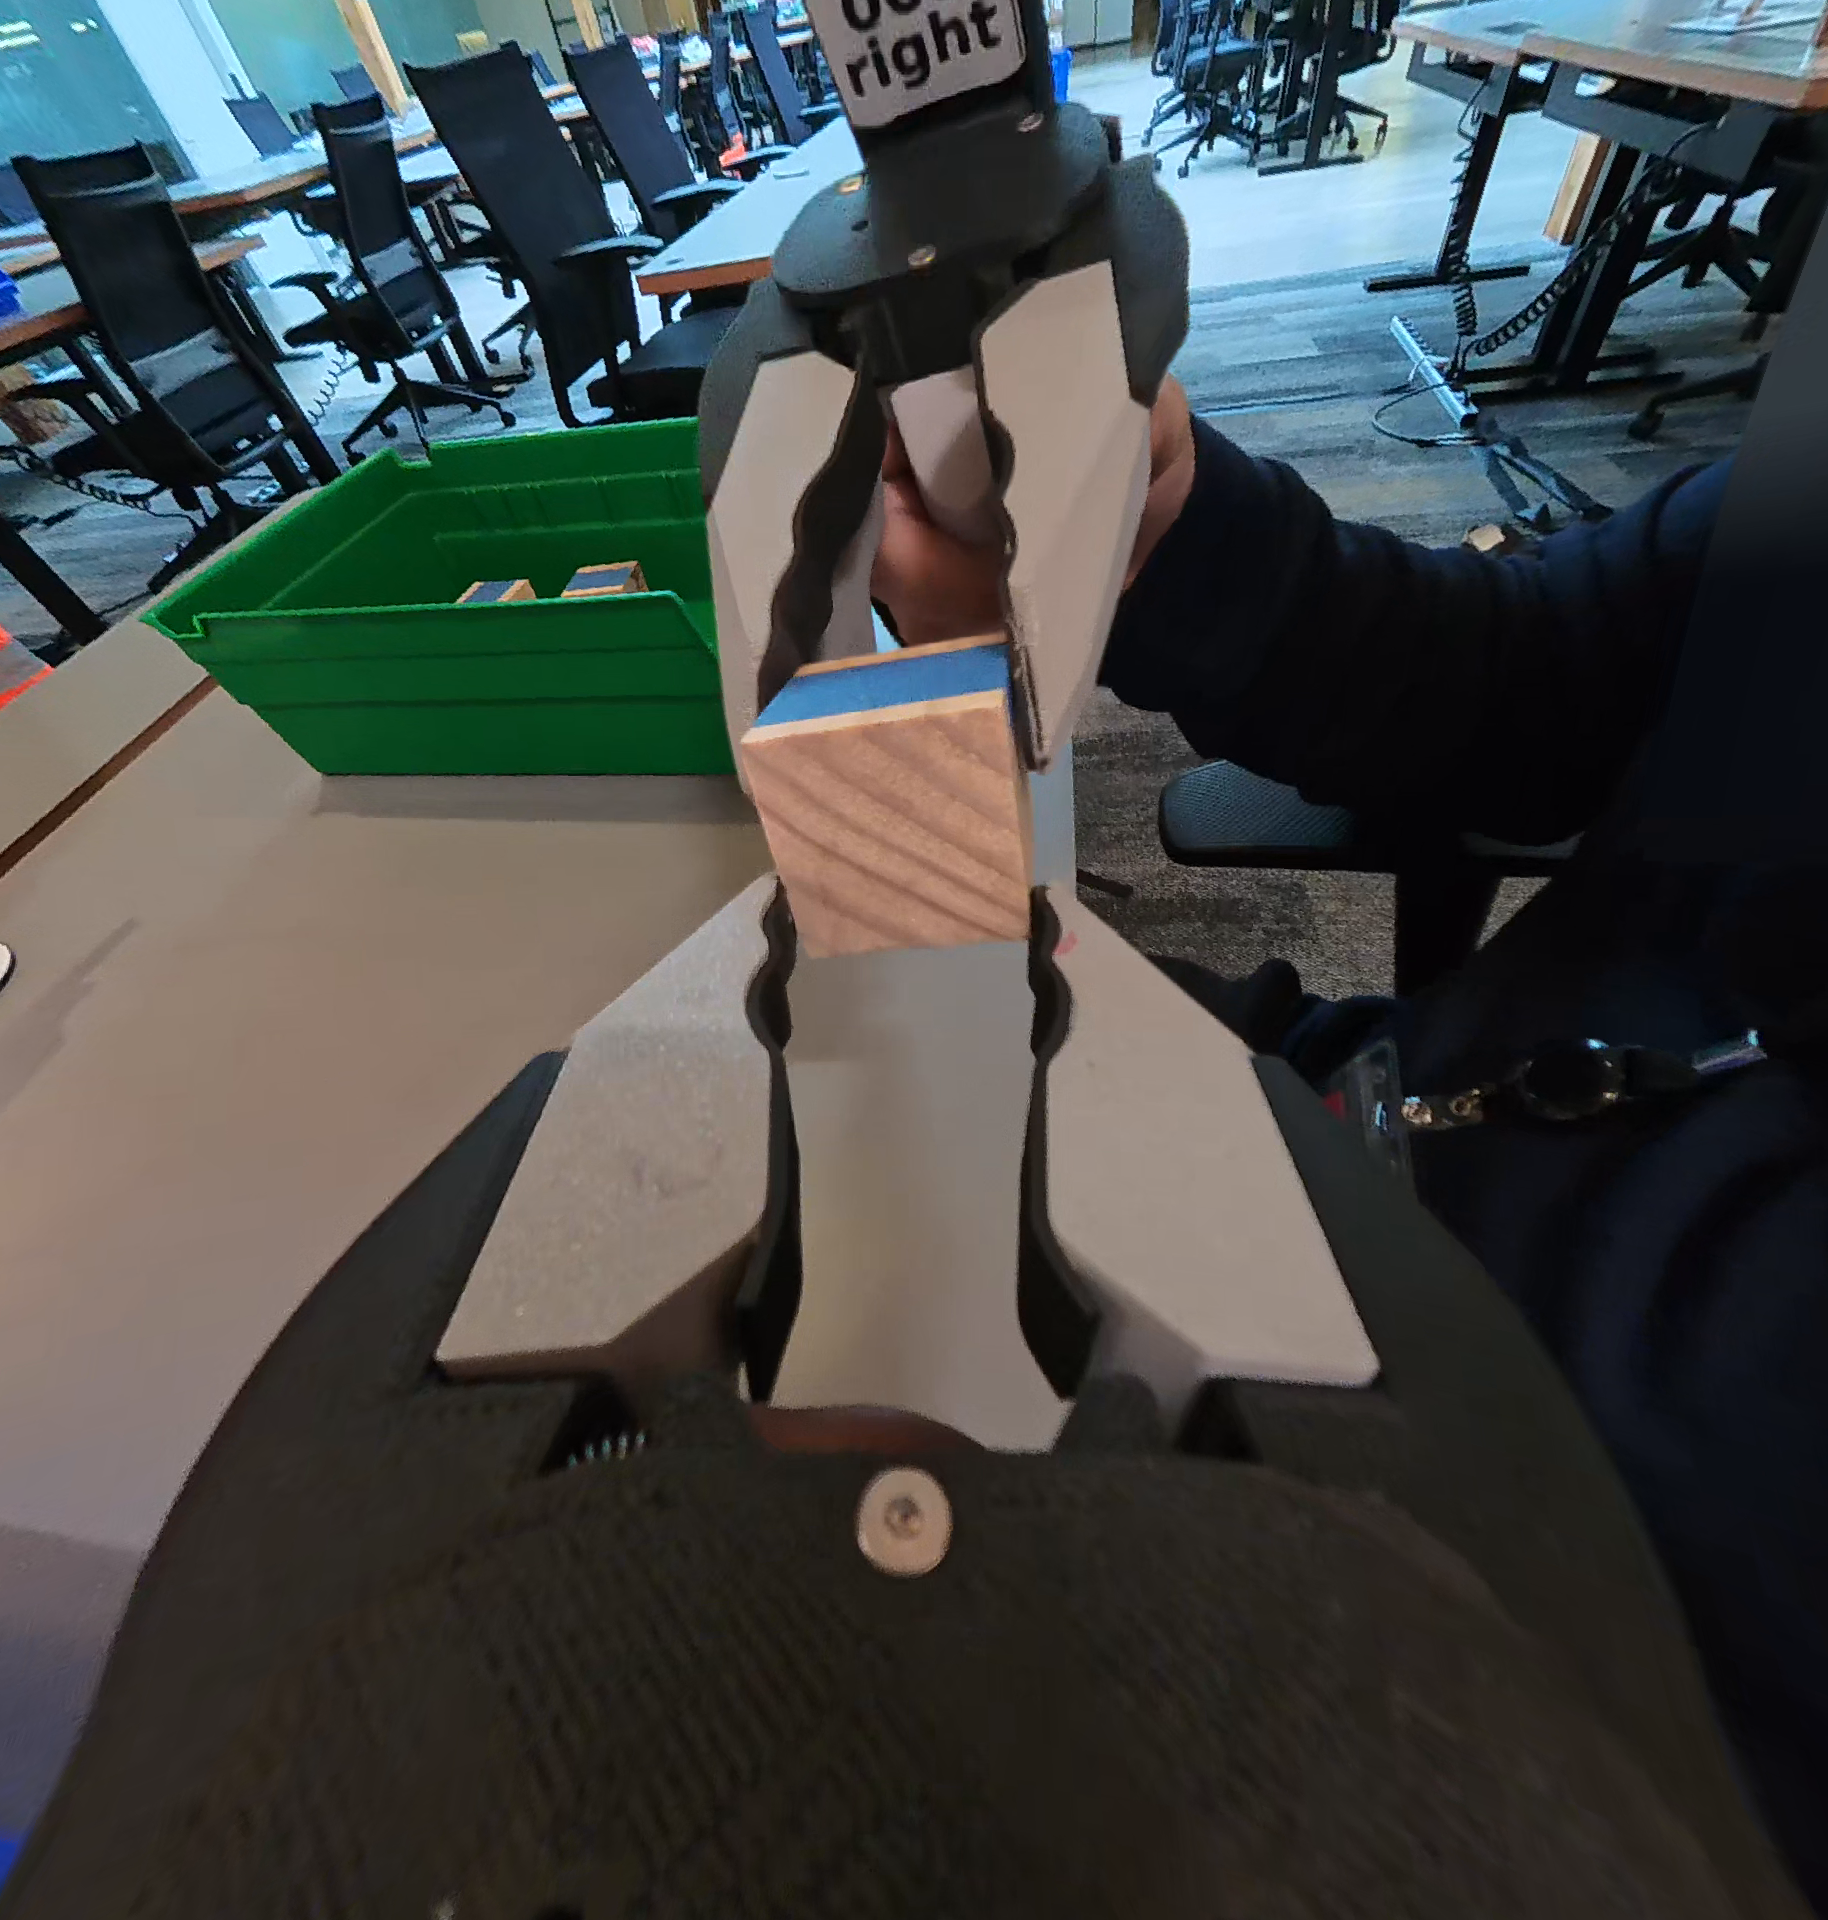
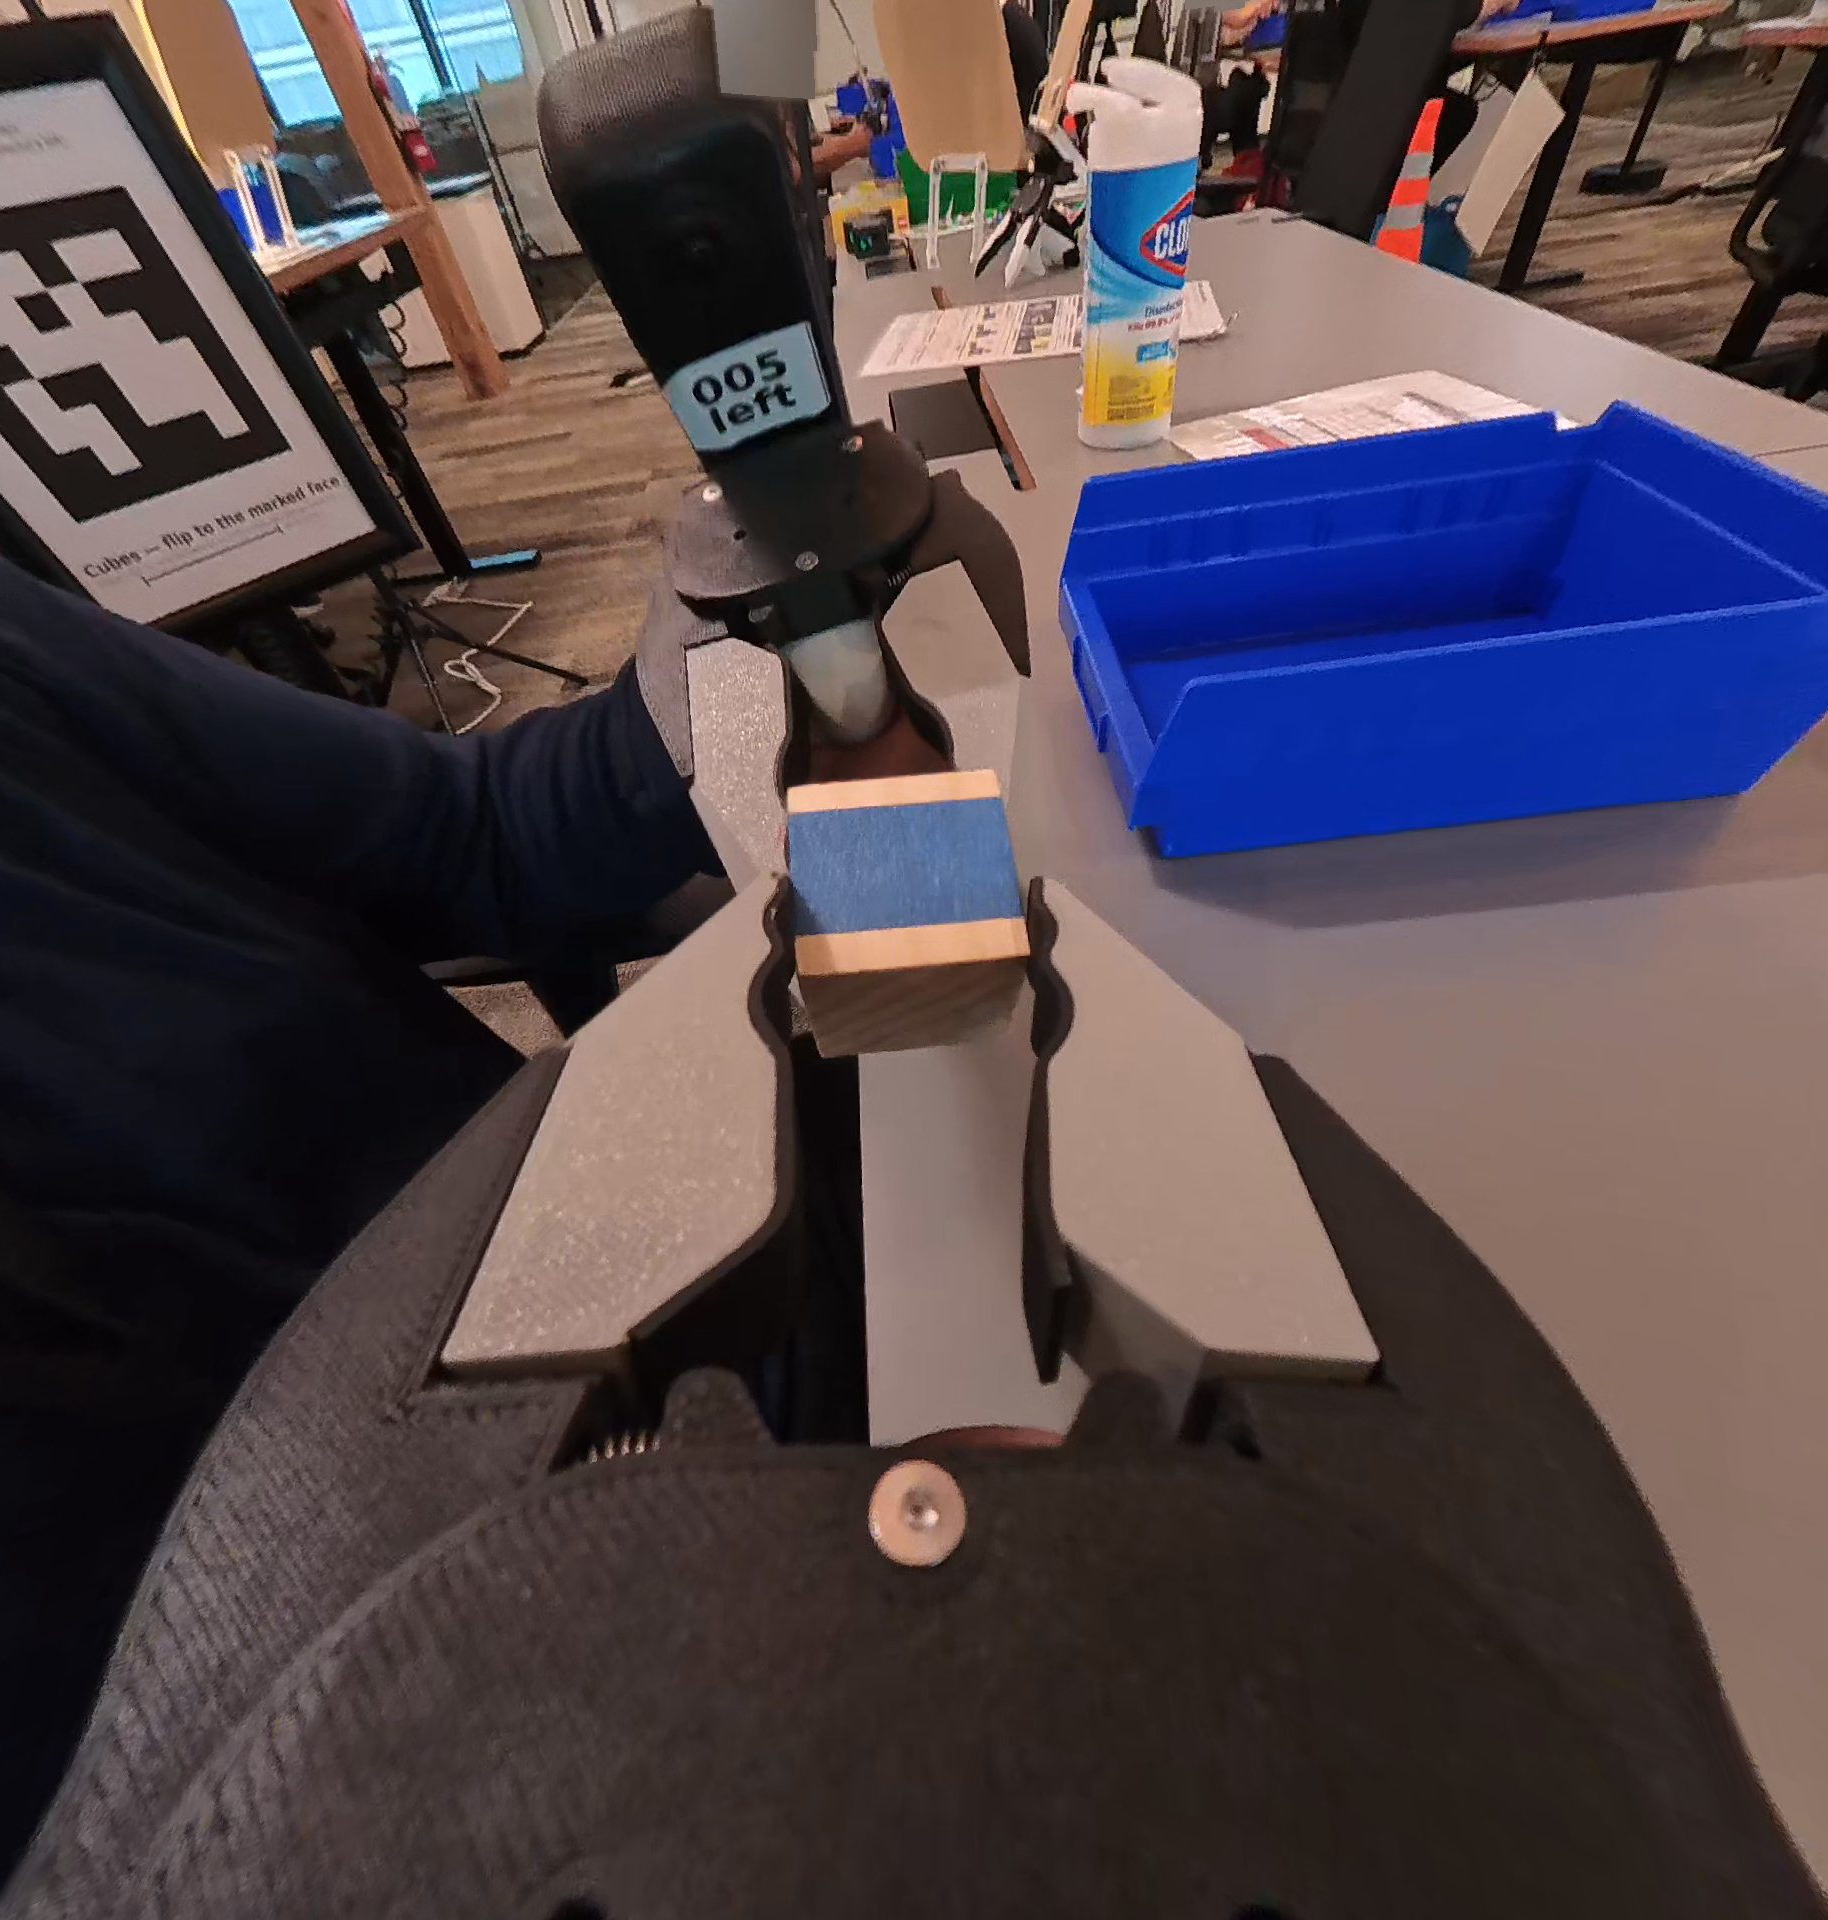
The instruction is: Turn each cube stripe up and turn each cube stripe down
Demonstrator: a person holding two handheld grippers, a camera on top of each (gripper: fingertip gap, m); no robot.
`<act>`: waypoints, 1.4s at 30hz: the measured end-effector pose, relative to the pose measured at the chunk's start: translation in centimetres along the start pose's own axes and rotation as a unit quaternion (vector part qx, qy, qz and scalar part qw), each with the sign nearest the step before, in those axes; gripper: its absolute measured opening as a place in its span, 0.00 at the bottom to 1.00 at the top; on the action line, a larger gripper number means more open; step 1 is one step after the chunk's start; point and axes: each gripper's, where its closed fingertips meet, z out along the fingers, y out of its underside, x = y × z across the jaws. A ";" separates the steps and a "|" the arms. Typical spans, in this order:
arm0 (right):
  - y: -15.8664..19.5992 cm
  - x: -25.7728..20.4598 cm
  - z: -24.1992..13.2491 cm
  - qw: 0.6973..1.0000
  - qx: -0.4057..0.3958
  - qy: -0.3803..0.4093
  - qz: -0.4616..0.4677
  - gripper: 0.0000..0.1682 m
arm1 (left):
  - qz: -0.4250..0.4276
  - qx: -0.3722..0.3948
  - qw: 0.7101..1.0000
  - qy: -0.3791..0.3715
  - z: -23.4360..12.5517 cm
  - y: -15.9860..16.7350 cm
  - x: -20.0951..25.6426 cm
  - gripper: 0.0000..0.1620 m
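A wooden cube [image 1: 894,831] with a blue stripe on its upper face is held in the air between both grippers, just off the grey table's [image 1: 318,987] edge. My right gripper [image 2: 908,914] is shut on the cube [image 2: 905,883]; in the left wrist view it [image 1: 894,696] comes down from above and grips the cube's far end. My left gripper [image 1: 908,904] clasps the near lower end, jaws at the same width as the cube. In the right wrist view the left gripper [image 2: 868,779] sits at the cube's far side, one finger partly hidden.
A green bin [image 1: 453,675] on the table holds two cubes [image 1: 494,592] [image 1: 603,579] with stripes up. A blue bin [image 2: 1409,727] stands to the right, with a wipes canister [image 2: 1138,260] and papers behind it. A framed marker sign [image 2: 131,343] stands at left. Office chairs are beyond.
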 end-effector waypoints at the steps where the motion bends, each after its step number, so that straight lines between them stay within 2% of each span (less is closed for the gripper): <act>1: 0.2 0.0 0.1 1.000 -0.004 -0.002 0.002 0.25 | 0.001 -0.002 1.000 0.002 -0.1 0.1 0.0 0.27; 14: 1.4 0.0 0.0 0.999 -0.044 0.005 -0.020 0.24 | -0.011 -0.005 1.000 0.024 -0.7 0.4 0.4 0.27; 21: 0.8 -0.1 0.0 1.000 -0.030 -0.003 -0.007 0.24 | -0.028 0.004 0.999 0.030 -0.7 0.3 0.4 0.27; 23: 0.6 0.4 -0.4 0.999 -0.028 0.016 -0.013 0.24 | -0.035 0.011 0.999 0.014 -0.7 0.2 -0.2 0.27; 25: 0.3 1.6 -1.9 0.998 -0.027 0.051 -0.021 0.24 | -0.027 0.011 0.999 -0.015 -0.9 0.3 -1.0 0.35; 27: 0.1 4.1 -4.5 0.992 -0.026 0.122 -0.025 0.24 | -0.019 0.009 0.999 -0.040 -1.3 0.3 -1.8 0.35; 30: 1.4 10.6 -11.4 0.949 -0.050 0.311 -0.029 0.24 | -0.015 0.016 0.998 -0.052 -1.8 -0.1 -2.1 0.33; 33: 4.3 16.1 -18.9 0.893 -0.059 0.444 0.029 0.24 | -0.017 0.020 0.998 -0.062 -1.9 -0.2 -2.4 0.31; 38: 12.2 22.0 -28.3 0.799 -0.084 0.576 0.149 0.24 | -0.011 0.011 0.998 -0.063 -1.5 -0.1 -2.3 0.31; 42: 15.5 23.5 -31.0 0.755 -0.099 0.619 0.190 0.24 | -0.004 0.007 0.998 -0.063 -1.3 0.0 -2.1 0.31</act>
